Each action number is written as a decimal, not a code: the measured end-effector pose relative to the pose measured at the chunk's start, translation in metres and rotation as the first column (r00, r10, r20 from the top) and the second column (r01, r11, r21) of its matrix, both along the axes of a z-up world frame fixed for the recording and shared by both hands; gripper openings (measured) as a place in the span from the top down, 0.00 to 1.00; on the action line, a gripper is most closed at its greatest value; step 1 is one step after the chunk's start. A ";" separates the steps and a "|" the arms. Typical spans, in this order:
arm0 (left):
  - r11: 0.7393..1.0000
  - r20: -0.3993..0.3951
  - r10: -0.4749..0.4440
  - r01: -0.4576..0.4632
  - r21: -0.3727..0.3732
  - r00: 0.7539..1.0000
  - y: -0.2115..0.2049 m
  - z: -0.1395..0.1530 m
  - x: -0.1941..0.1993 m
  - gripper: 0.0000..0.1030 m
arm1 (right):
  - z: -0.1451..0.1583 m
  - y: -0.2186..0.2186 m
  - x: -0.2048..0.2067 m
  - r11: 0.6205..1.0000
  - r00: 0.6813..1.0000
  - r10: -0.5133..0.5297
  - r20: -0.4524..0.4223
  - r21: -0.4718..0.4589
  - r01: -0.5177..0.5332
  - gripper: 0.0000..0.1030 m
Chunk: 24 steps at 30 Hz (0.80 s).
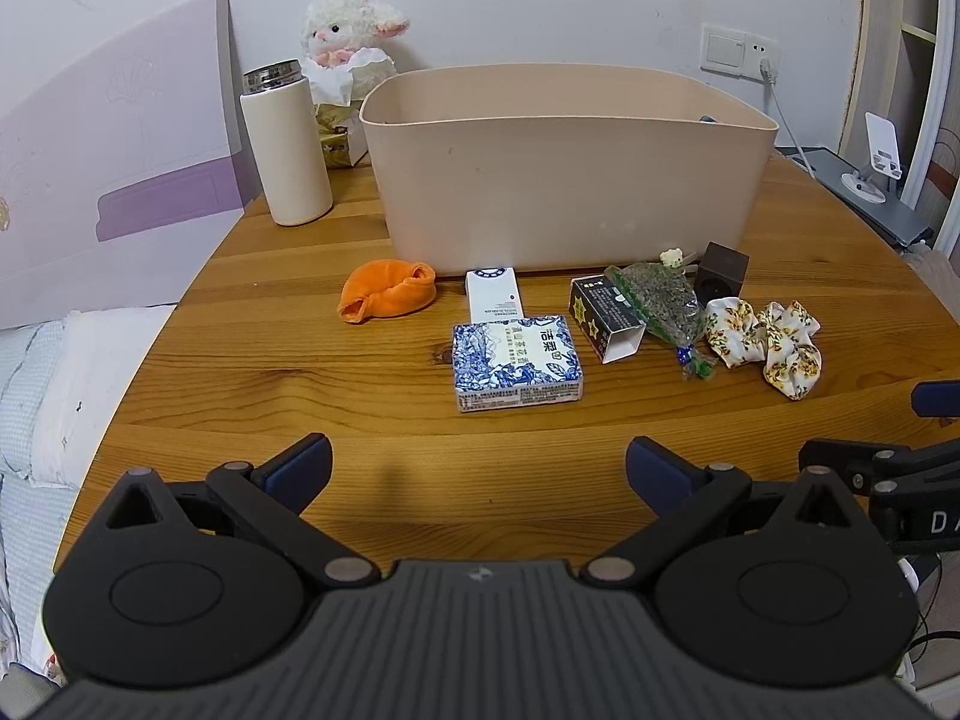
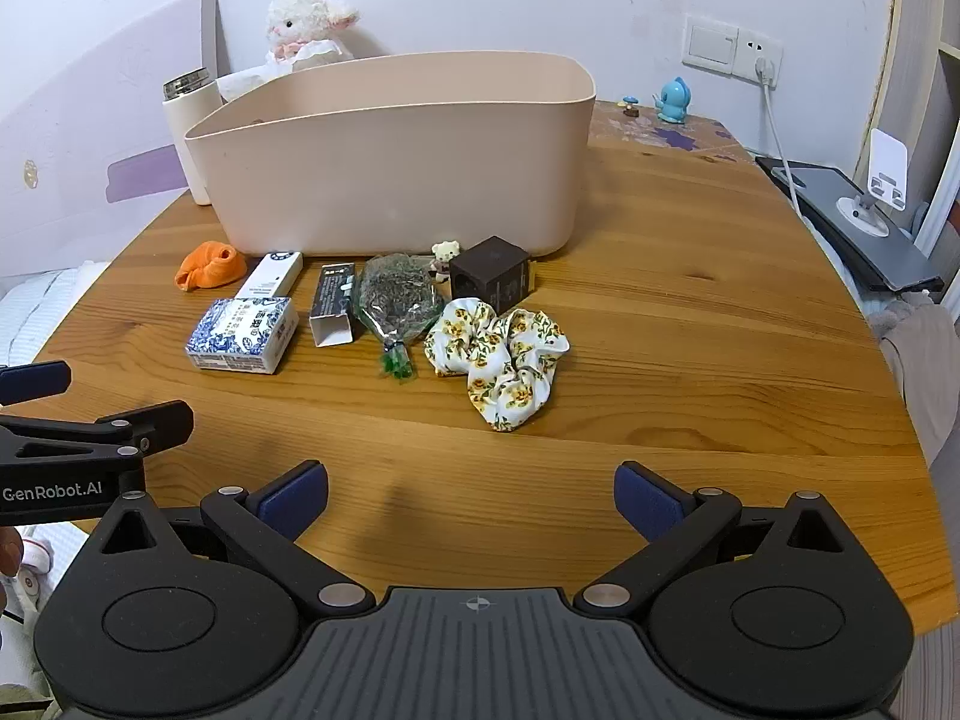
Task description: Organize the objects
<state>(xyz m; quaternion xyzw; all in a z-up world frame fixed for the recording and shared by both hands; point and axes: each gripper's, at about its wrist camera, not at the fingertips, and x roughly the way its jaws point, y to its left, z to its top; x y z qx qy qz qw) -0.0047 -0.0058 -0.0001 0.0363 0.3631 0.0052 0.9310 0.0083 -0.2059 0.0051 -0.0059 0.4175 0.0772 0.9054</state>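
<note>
While both grippers, left (image 1: 479, 468) and right (image 2: 470, 495), are held open and empty, the tissue pack (image 1: 517, 362) is found straight ahead of the left.

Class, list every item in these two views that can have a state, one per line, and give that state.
left tool: open, holding nothing
right tool: open, holding nothing
beige bin: upright, no lid
white flask: upright, cap off
black carton: lying flat, near end open
blue-and-white tissue pack: lying flat, closed
white box: lying flat
bag of dried herbs: tied shut
wall plug: plugged in
</note>
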 end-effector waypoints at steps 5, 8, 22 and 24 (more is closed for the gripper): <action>1.000 -0.002 0.000 0.000 -0.003 1.000 0.000 -0.001 0.001 0.00 | -0.001 0.000 0.001 1.000 1.000 0.000 -0.003 -0.001 0.000 0.00; 1.000 -0.003 0.000 0.000 -0.003 1.000 0.000 -0.001 0.001 0.00 | -0.001 0.000 0.002 1.000 1.000 -0.002 -0.006 0.000 0.002 0.00; 1.000 -0.022 0.006 -0.006 -0.007 1.000 0.001 -0.002 0.008 0.00 | -0.004 -0.002 0.009 1.000 1.000 0.000 -0.015 0.004 0.000 0.00; 1.000 -0.024 0.007 -0.007 -0.007 1.000 0.001 -0.003 0.009 0.00 | -0.004 -0.002 0.010 1.000 1.000 -0.001 -0.017 0.004 0.001 0.00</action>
